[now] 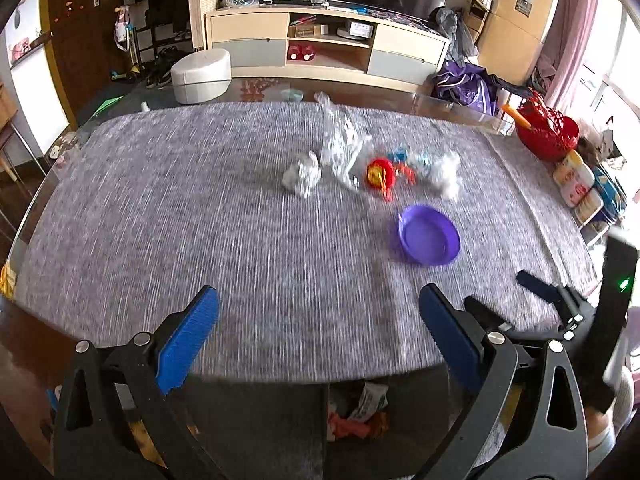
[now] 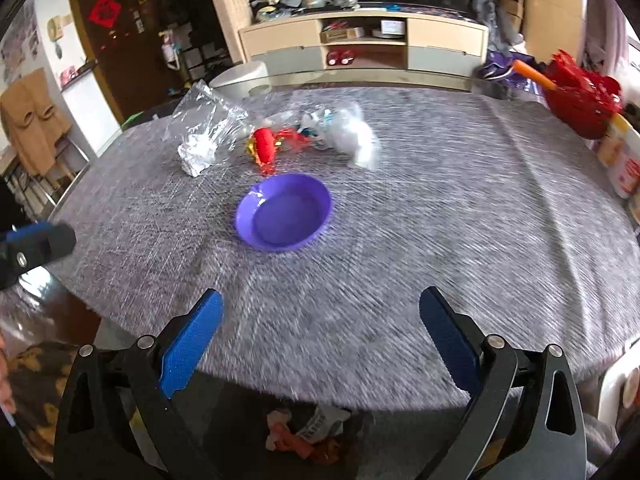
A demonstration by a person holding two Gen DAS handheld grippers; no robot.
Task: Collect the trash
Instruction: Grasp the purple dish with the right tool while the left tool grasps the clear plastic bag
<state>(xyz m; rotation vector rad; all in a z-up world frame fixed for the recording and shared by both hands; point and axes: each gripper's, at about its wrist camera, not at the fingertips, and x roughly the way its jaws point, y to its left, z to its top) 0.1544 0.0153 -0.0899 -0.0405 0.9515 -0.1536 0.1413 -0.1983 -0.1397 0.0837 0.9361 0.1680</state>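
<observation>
On the grey tablecloth (image 1: 200, 240) lie a crumpled white paper ball (image 1: 302, 176) (image 2: 197, 155), a clear plastic bag (image 1: 340, 144) (image 2: 206, 114), a red and yellow wrapper (image 1: 380, 174) (image 2: 264, 146) and a white and blue wrapper (image 1: 440, 172) (image 2: 352, 136). A purple bowl (image 1: 429, 235) (image 2: 284, 210) stands in front of them with nothing in it. My left gripper (image 1: 320, 300) hangs open over the near table edge, nothing between its blue pads. My right gripper (image 2: 320, 304) is open too, near the front edge. The right gripper's fingers (image 1: 536, 286) also show at the left wrist view's right side.
Below the table's front edge sits a bin with crumpled wrappers (image 1: 360, 412) (image 2: 312, 428). A red basket (image 1: 548, 130) (image 2: 580, 96) and several tubs (image 1: 576, 184) stand at the table's right edge. A TV cabinet (image 1: 328, 46) and white stool (image 1: 202, 74) lie beyond.
</observation>
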